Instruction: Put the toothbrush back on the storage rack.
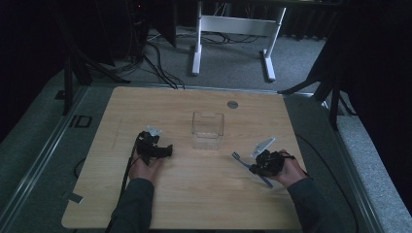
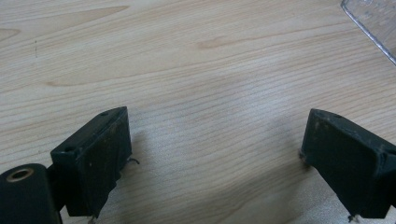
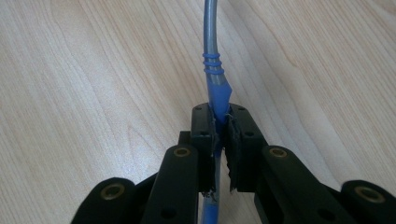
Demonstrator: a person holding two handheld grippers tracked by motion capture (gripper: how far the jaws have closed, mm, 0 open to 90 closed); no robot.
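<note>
R gripper [image 3: 223, 122] clamped on toothbrush [image 3: 212, 51] handle; L gripper [image 2: 215, 158] open, empty. Advice: lift level, drop into clear box [image 1: 208, 127].

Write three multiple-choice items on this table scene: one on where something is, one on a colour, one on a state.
1. Where does the clear box stand?
A. Near the middle of the table, between the two grippers and a little beyond them
B. On the floor behind the table
C. At the table's near edge, by the person's sleeves

2. What colour is the toothbrush at the place where it is gripped?
A. Red
B. Blue
C. Yellow

3. How do the jaws of the left gripper stand?
A. Shut on the box
B. Shut on the toothbrush
C. Open, with bare wood between them

Answers:
1 A: the high view shows the box on the wood, about midway between the hands.
2 B: the right gripper view shows a blue handle pinched between the jaws.
3 C: the left gripper view shows the jaws wide apart over plain tabletop.
</note>
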